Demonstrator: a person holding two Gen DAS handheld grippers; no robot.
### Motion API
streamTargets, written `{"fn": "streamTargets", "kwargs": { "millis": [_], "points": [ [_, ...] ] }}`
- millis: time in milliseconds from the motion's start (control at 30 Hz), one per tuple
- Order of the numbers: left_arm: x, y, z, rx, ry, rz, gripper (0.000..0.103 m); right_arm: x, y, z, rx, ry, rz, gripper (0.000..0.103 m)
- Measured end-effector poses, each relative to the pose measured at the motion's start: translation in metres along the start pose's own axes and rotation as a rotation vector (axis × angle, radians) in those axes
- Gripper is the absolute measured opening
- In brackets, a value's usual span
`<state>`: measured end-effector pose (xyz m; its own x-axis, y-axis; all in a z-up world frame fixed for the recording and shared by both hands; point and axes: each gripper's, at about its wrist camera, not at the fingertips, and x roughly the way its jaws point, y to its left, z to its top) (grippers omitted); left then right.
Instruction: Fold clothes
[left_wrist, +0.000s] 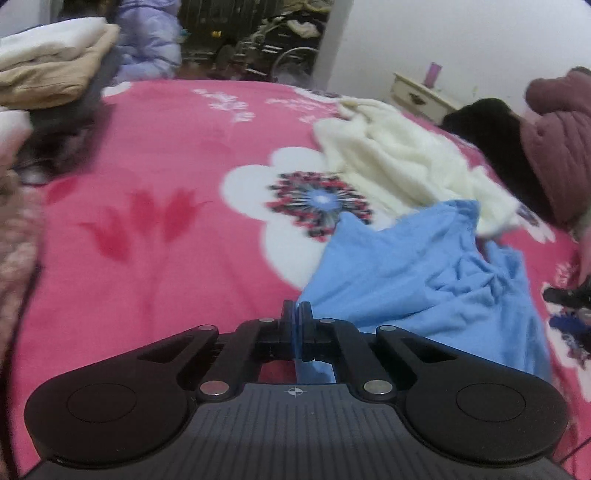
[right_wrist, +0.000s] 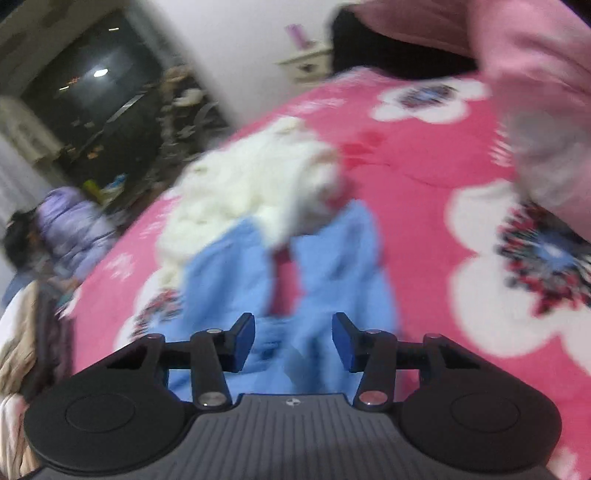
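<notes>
A crumpled light blue garment (left_wrist: 436, 273) lies on the pink flowered bedspread (left_wrist: 155, 258). My left gripper (left_wrist: 296, 314) is shut on its near left edge, with blue cloth showing between the fingers. A fluffy cream garment (left_wrist: 399, 162) lies just beyond it, partly over its far end. In the blurred right wrist view the blue garment (right_wrist: 332, 266) spreads under my right gripper (right_wrist: 293, 339), which is open above the cloth with nothing between its blue pads (right_wrist: 243, 341). The cream garment (right_wrist: 258, 184) sits farther away.
Folded beige and white clothes (left_wrist: 51, 66) are stacked at the far left. A dark garment (left_wrist: 491, 122) and a maroon quilted one (left_wrist: 561, 136) lie at the right. A pink garment (right_wrist: 535, 92) hangs in at the upper right. A cream nightstand (left_wrist: 421, 96) stands by the wall.
</notes>
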<state>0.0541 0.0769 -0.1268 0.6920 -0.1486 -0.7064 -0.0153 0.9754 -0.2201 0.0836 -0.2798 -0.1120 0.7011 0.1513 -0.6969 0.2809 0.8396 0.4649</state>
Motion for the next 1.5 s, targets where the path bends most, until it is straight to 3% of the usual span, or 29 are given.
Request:
{"fn": "streamTargets", "kwargs": {
  "millis": [67,200,233,267,367,433,533,633,700,800,900,1000,1067,1133,1267,1300,1433,1500],
  "points": [
    [-0.008,0.004,-0.002,0.016,-0.014,0.008,0.000,0.011,-0.012,-0.001,0.033,0.053,-0.037,0.064],
    [-0.020,0.003,-0.004,0.053,-0.107,0.152,0.000,0.030,-0.013,-0.011,0.009,0.127,-0.020,0.065],
    [-0.022,0.008,-0.003,0.036,-0.118,0.183,0.000,0.030,-0.013,-0.015,-0.003,0.113,0.004,0.041],
    [-0.024,0.013,-0.003,0.021,-0.122,0.213,0.000,0.028,-0.014,-0.017,-0.007,0.118,0.025,0.004],
    [-0.031,0.028,-0.001,0.012,-0.125,0.259,0.000,-0.001,-0.017,-0.020,0.004,0.070,0.044,0.005],
    [-0.039,0.035,-0.001,0.013,-0.127,0.244,0.000,-0.034,-0.022,-0.022,-0.012,0.010,0.030,0.005],
    [-0.049,0.034,-0.007,0.037,-0.100,0.177,0.000,-0.074,-0.043,-0.026,0.025,-0.036,-0.004,0.005],
    [-0.054,0.019,-0.019,0.094,-0.046,0.063,0.002,-0.107,-0.075,-0.036,0.101,-0.064,-0.065,0.005],
    [-0.060,0.005,-0.029,0.138,-0.011,-0.024,0.023,-0.121,-0.095,-0.044,0.151,-0.075,-0.093,0.005],
    [-0.069,-0.021,-0.053,0.241,0.051,-0.130,0.045,-0.141,-0.113,-0.046,0.205,-0.096,-0.089,0.005],
    [-0.078,-0.048,-0.081,0.357,0.117,-0.228,0.058,-0.160,-0.110,-0.031,0.203,-0.170,-0.055,0.005],
    [-0.087,-0.075,-0.109,0.473,0.183,-0.327,0.059,-0.169,-0.110,-0.011,0.221,-0.250,0.002,0.006],
    [-0.093,-0.092,-0.128,0.550,0.227,-0.392,0.059,-0.164,-0.116,0.002,0.224,-0.224,0.015,0.012],
    [-0.100,-0.104,-0.144,0.617,0.251,-0.443,0.060,-0.163,-0.122,0.005,0.237,-0.195,-0.017,0.029],
    [-0.115,-0.117,-0.172,0.734,0.270,-0.524,0.061,-0.185,-0.129,-0.011,0.211,-0.230,-0.063,0.055],
    [-0.117,-0.121,-0.179,0.760,0.282,-0.541,0.061,-0.191,-0.132,-0.017,0.207,-0.224,-0.057,0.055],
    [-0.121,-0.139,-0.194,0.874,0.257,-0.580,0.061,-0.217,-0.142,-0.036,0.194,-0.149,0.161,0.055],
    [-0.122,-0.147,-0.195,0.899,0.220,-0.576,0.061,-0.240,-0.145,-0.042,0.172,-0.167,0.297,0.055]
  ]
}}
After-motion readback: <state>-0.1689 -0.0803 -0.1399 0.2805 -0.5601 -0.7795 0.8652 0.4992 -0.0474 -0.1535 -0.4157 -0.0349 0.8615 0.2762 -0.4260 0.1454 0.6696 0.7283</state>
